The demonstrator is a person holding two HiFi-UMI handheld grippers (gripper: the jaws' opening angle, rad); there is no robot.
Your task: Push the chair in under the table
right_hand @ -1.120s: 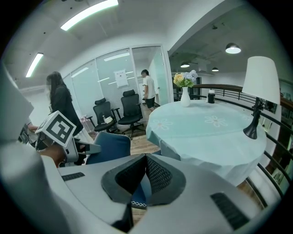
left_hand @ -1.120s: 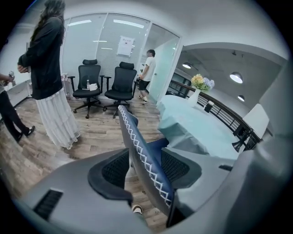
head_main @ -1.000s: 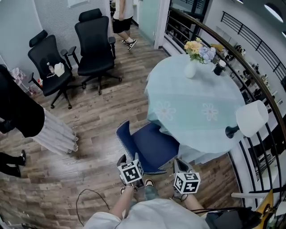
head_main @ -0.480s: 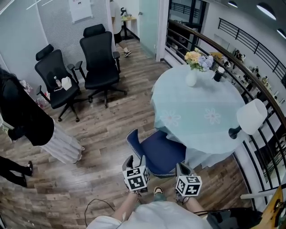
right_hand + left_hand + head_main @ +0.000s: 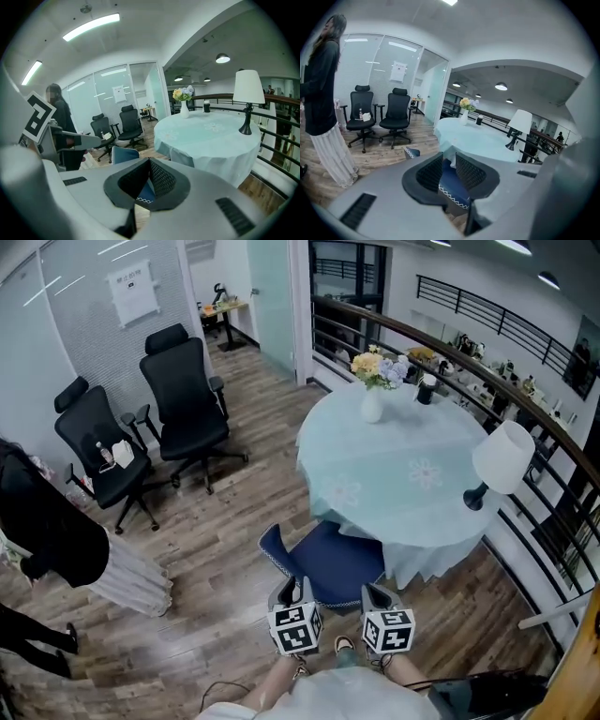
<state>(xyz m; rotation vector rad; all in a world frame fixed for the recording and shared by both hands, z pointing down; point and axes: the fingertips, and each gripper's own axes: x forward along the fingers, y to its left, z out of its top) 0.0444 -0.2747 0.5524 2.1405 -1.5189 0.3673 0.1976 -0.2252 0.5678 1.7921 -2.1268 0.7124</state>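
Blue chair [image 5: 323, 559], white-trimmed, sits partly under table [image 5: 403, 474].

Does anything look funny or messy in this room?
The blue chair sticks out from the round table, only partly under its cloth. A bottle and something white sit on a black office chair by the wall.

I saw the floor [image 5: 234, 493] as wood-grain planks with a faint sheen. The tablecloth [image 5: 403, 474] looked like pale, matt cloth, hanging in soft folds at the table's edge. The chair [image 5: 328, 559] had blue upholstery with white stitching along its rim. The taller office chair [image 5: 187, 399] was matt black; the lamp shade [image 5: 503, 456] was smooth white.
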